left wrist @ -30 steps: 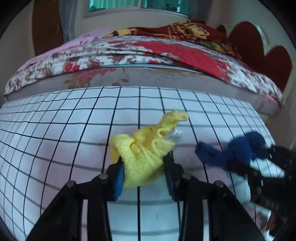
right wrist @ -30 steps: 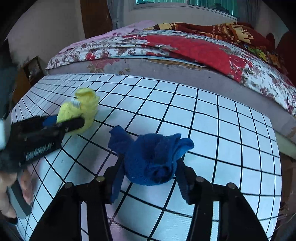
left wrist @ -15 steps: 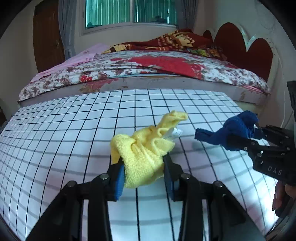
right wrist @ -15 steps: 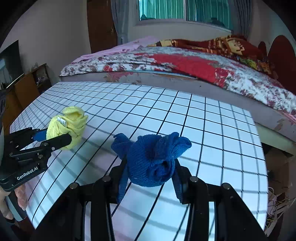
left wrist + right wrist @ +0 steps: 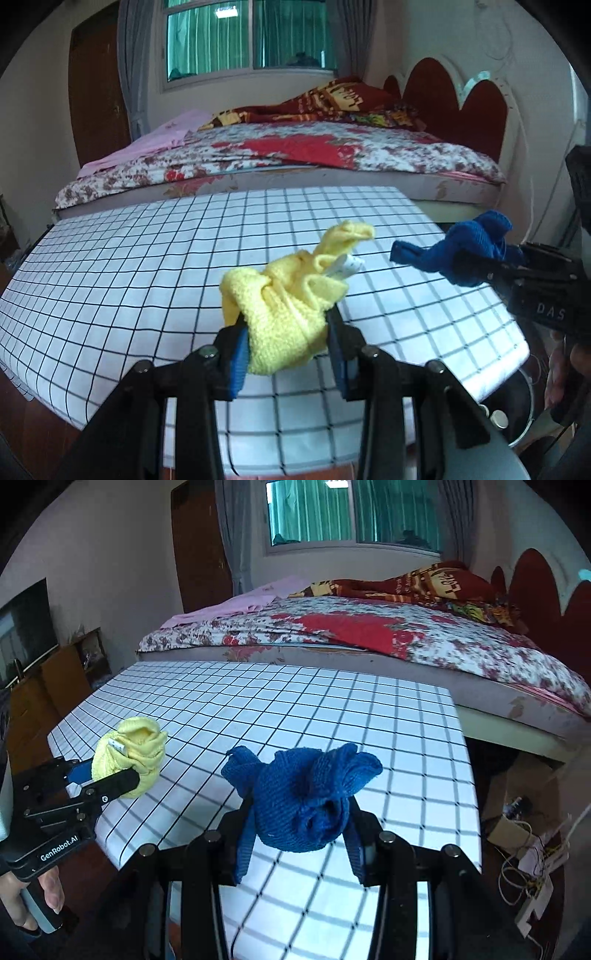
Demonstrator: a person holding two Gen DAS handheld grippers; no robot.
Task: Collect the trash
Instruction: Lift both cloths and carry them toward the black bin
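Observation:
A crumpled yellow cloth [image 5: 291, 306] with a small white tag sits squeezed between the blue pads of my left gripper [image 5: 288, 332], held up over the checked table [image 5: 129, 258]. To its right, my right gripper [image 5: 476, 266] grips a bunched dark blue cloth [image 5: 476, 236] near the table's right edge. In the right wrist view the blue cloth [image 5: 306, 790] fills the right gripper [image 5: 299, 823], whose fingers press its sides. At the left of that view, the left gripper [image 5: 107, 779] carries the yellow cloth [image 5: 136, 749] above the table [image 5: 332, 709].
A bed [image 5: 295, 155] with a floral cover runs along the table's far side. A round container's rim [image 5: 528, 402] shows below the table's near right corner. Cables and a power strip [image 5: 528, 867] lie on the floor at right. A hand [image 5: 29, 897] holds the left gripper's handle.
Both grippers have risen and drawn back from the table with their cloths still held. The table looks smaller and more of the room shows.

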